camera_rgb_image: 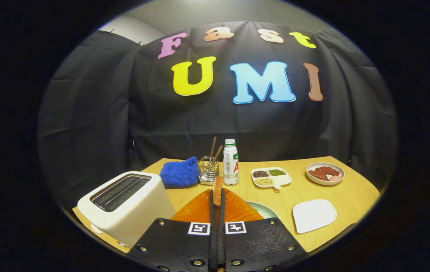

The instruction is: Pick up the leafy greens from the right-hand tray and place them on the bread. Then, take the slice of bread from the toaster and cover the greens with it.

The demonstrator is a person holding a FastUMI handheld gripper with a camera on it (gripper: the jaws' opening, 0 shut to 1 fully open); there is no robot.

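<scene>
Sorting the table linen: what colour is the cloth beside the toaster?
Bright blue. The cloth lies bunched behind the toaster, clearest in the gripper view.

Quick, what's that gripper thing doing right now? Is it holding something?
Gripper: jaws closed on a slice of bread, held edge-on above the table, right of the toaster.

The tongs (217,204) clamp a bread slice (218,189) edge-on beside the toaster (128,206)
</scene>
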